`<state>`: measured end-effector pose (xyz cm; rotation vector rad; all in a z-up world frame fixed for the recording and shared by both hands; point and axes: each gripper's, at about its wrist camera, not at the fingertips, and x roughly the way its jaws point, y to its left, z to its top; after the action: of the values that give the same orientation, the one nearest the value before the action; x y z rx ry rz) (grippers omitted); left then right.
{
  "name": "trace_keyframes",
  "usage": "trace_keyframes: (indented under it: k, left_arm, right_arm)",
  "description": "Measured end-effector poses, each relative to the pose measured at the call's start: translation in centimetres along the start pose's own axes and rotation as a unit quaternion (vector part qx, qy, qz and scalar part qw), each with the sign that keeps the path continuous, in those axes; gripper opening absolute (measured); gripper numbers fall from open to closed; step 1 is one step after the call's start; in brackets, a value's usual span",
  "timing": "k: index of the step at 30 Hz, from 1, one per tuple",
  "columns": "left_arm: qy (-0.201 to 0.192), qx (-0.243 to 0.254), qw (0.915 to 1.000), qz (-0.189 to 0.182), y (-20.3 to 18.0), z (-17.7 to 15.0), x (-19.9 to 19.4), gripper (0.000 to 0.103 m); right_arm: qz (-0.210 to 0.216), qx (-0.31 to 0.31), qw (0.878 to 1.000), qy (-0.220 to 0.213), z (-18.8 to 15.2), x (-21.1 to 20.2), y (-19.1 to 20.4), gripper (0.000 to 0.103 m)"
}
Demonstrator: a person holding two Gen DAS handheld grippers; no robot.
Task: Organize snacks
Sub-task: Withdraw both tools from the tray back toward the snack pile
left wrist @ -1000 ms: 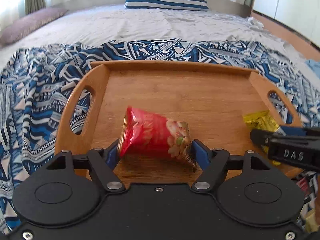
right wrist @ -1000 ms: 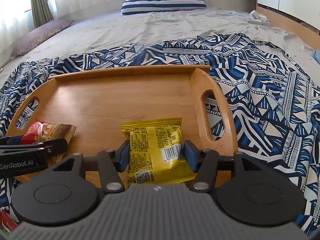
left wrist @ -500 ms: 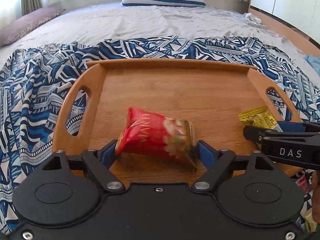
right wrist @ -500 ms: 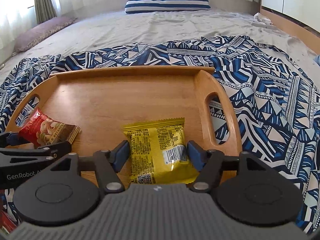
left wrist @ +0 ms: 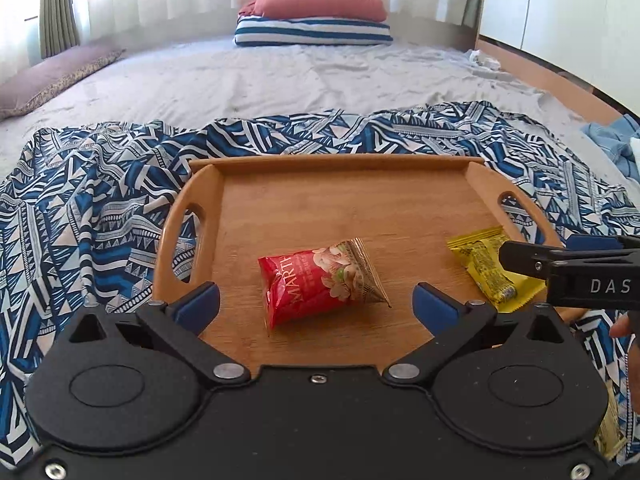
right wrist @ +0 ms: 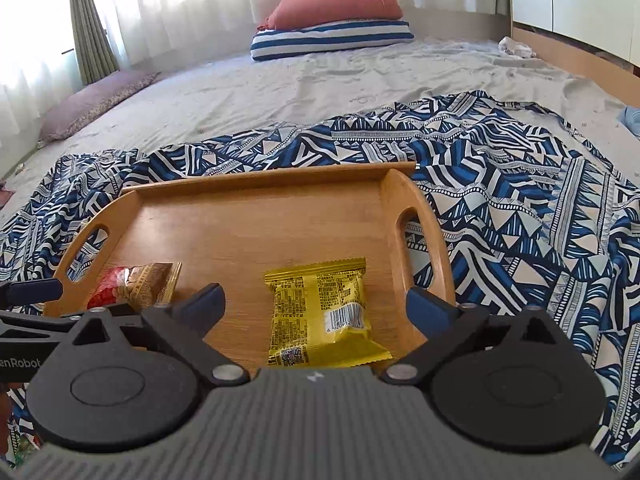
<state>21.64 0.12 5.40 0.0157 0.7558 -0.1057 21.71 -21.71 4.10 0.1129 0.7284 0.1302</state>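
Since a second ago both grippers have let go. The left gripper (left wrist: 316, 304) is opening wide around the crinkled red foil nut packet (left wrist: 320, 286), which lies free between its jaws on the wooden handled tray (left wrist: 344, 164), long axis across them. The right gripper (right wrist: 316, 304) is opening likewise around the flat yellow snack packet (right wrist: 320, 312), lengthwise between its jaws.

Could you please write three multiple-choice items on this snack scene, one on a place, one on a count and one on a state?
1. Where does the red packet lie?
A. on the wooden tray
B. on the striped pillow
C. on the floor

2. How many snack packets are on the tray?
A. one
B. two
C. four

3. How does the yellow packet lie?
A. standing upright
B. flat, barcode side up
C. torn open

Answers:
1 A, it rests on the tray's bare wood.
2 B, only the red and the yellow packets lie there.
3 B, its barcode and small print face up, and it lies flat.
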Motion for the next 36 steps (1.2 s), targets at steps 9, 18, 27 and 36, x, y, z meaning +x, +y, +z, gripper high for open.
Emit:
trace_keyframes:
  k: [9, 18, 27, 36]
  left_arm:
    - [-0.023, -0.004, 0.9997, -0.005, 0.0, -2.0, -4.6, 0.103]
    - [-0.047, -0.001, 0.9988, -0.009, 0.1, -5.0, -9.0, 0.103]
    - [-0.062, 0.006, 0.9981, 0.0, 0.4, -8.5, -12.3, 0.103]
    - [-0.054, -0.009, 0.9983, 0.019, 1.1, -12.8, -13.1, 0.103]
  right_arm:
    - [-0.004, -0.006, 1.0, -0.016, -1.4, -4.0, -0.7, 0.103]
    - [-0.01, -0.023, 0.999, -0.034, -4.1, -7.4, -1.0, 0.103]
    - [-0.031, -0.059, 0.997, -0.044, -7.7, -10.2, -1.8, 0.103]
    - [-0.062, -0.065, 0.995, -0.037, -11.3, -10.5, -3.1, 0.103]
